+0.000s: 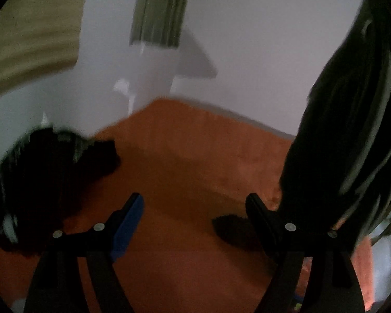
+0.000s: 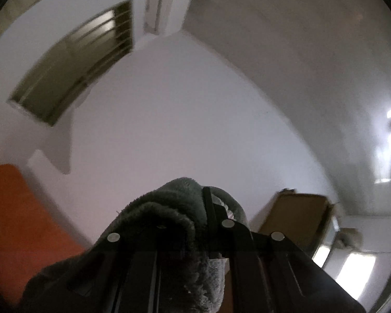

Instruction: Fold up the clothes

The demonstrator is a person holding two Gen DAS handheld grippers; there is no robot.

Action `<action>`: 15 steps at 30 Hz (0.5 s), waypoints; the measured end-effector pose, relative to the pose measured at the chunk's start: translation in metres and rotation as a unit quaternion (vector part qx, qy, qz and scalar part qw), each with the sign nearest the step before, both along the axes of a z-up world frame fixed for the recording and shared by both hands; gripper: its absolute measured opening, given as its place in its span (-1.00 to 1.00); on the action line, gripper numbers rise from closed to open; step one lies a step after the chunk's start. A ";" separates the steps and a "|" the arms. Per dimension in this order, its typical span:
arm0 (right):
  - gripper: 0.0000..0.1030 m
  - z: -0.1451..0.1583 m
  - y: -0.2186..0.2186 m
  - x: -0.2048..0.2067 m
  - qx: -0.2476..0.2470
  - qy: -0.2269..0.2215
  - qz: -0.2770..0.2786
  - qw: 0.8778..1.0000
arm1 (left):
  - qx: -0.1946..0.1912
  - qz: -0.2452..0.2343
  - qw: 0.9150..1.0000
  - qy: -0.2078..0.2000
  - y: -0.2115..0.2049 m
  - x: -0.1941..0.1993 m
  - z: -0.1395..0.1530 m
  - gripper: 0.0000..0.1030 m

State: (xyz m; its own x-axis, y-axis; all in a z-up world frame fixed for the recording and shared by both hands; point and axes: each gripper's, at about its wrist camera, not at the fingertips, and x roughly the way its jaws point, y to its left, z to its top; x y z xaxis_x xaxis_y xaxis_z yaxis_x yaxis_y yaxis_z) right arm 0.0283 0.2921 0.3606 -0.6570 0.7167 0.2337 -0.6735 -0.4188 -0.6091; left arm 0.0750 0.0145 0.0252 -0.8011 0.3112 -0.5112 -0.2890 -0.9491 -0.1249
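My left gripper (image 1: 195,203) is open above the orange bed cover (image 1: 185,156), with nothing between its fingers. A dark fleecy garment (image 1: 346,130) hangs down at the right of the left wrist view, its lower end close to the right finger (image 1: 260,214). In the right wrist view my right gripper (image 2: 203,198) is shut on a bunched fold of this grey-green fleecy garment (image 2: 169,208), which drapes over the fingers and points up toward the wall. A second dark heap of clothes (image 1: 52,172) lies on the cover at the left.
White walls meet behind the bed, with a barred window (image 2: 78,60) high up. A brown cupboard (image 2: 297,216) stands at the right. A small dark shadow or cloth patch (image 1: 232,227) lies on the cover near my right finger.
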 end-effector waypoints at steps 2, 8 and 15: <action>-0.84 -0.022 -0.005 0.015 -0.030 -0.028 0.026 0.999 | -0.022 -0.018 0.999 0.037 0.009 0.005 0.009 0.60; -0.84 -0.107 -0.005 0.059 -0.137 -0.107 0.091 0.981 | -0.117 -0.104 0.979 0.129 0.051 0.030 0.023 0.64; -0.84 -0.151 0.013 0.107 -0.198 -0.147 0.120 0.962 | -0.136 -0.242 0.946 0.168 0.112 0.059 0.029 0.66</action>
